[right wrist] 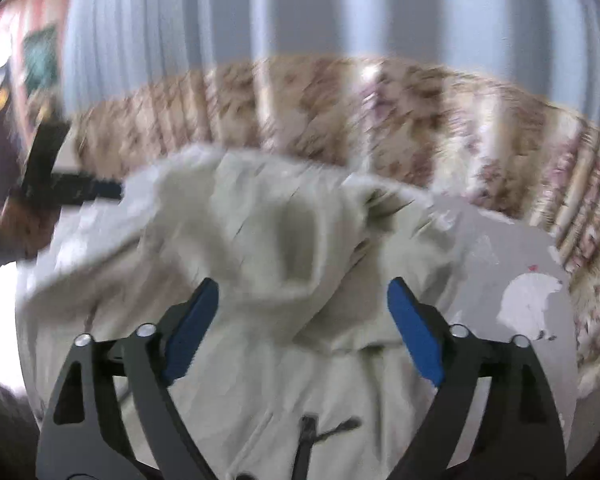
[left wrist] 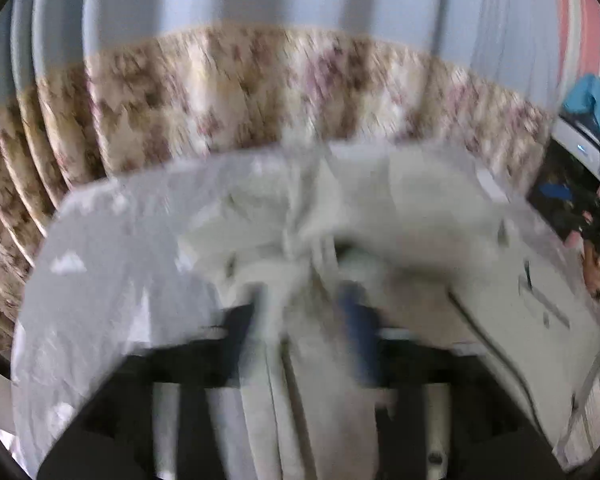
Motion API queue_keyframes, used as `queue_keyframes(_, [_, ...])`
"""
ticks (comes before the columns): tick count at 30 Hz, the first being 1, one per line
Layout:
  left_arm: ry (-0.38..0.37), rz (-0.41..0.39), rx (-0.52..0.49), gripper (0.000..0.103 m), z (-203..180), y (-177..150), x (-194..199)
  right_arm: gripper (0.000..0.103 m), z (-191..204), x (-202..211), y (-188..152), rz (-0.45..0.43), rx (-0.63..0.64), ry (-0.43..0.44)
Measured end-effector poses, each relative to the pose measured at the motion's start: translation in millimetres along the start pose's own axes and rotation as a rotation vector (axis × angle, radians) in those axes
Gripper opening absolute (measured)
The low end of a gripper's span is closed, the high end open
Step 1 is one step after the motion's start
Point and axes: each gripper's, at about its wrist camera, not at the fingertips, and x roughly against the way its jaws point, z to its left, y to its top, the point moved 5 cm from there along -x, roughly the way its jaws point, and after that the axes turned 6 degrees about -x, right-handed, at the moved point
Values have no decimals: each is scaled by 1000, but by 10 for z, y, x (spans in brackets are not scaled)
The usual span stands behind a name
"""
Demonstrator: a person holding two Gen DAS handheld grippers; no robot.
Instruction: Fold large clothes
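A cream zip-up jacket (right wrist: 268, 240) lies bunched on a grey table (right wrist: 516, 264); its zipper (right wrist: 308, 436) shows near the bottom of the right wrist view. My right gripper (right wrist: 302, 300) is open, its blue pads (right wrist: 414, 332) spread wide just above the jacket's collar area, holding nothing. My left gripper (left wrist: 308, 312) is shut on a gathered fold of the jacket (left wrist: 400, 200), with cloth draped over its fingers and hiding them. The left gripper also shows at the left edge of the right wrist view (right wrist: 60, 188). Both views are motion-blurred.
A floral beige curtain or cover (left wrist: 220, 92) hangs behind the table under a pale blue pleated curtain (right wrist: 300, 8). The grey table top (left wrist: 100, 280) has worn white patches. The right gripper and hand (left wrist: 596, 232) show at the left wrist view's right edge.
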Motion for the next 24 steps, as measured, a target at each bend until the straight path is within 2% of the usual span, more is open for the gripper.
queue_keyframes(1, [35,-21,19,76,24,122,-9,89,-77,-23,124,-19,-46,-47])
queue_keyframes(2, [26,-35,34,76,-4,272,-56,89,-114,-71,194,-17,-78,-57])
queue_keyframes(4, [2,-21,50,78,-21,446,-193,89,-160,-238,291,5,-144,-33])
queue_keyframes(5, [34,-10,65,78,-37,558,-307,89,-177,-332,312,25,-172,-48])
queue_keyframes(7, [28,22,51,84,-95,697,-519,89,-215,-561,297,109,-238,-54])
queue_keyframes(9, [66,73,23,84,-144,775,-742,86,-254,-801,281,185,-311,-32])
queue_keyframes(11, [43,125,-44,85,-245,783,-897,83,-244,-947,233,251,-346,-10])
queue_keyframes(13, [60,150,-92,85,-294,781,-999,79,-248,-1083,181,318,-381,26])
queue_keyframes(14, [36,181,-104,85,-320,769,-1072,67,-235,-1139,140,349,-389,34])
queue_keyframes(15, [29,190,-100,84,-318,760,-1106,49,-231,-1169,123,368,-389,36])
queue_keyframes(16, [28,199,-87,84,-301,746,-1154,38,-216,-1222,109,396,-390,48])
queue_keyframes(17, [22,209,-89,83,-311,721,-1181,19,-207,-1252,110,408,-378,46])
queue_keyframes(18, [9,214,-110,75,-344,701,-1219,12,-212,-1265,140,407,-347,16])
queue_keyframes(19, [25,215,-129,54,-364,671,-1216,6,-218,-1264,174,406,-332,5])
queue_keyframes(21, [53,231,-146,31,-354,632,-1244,4,-223,-1254,259,388,-311,-3])
queue_keyframes(22, [54,225,-121,19,-308,644,-1246,3,-248,-1239,324,369,-291,-28])
queue_keyframes(24, [56,209,-93,10,-252,699,-1219,3,-296,-1228,478,322,-257,-79])
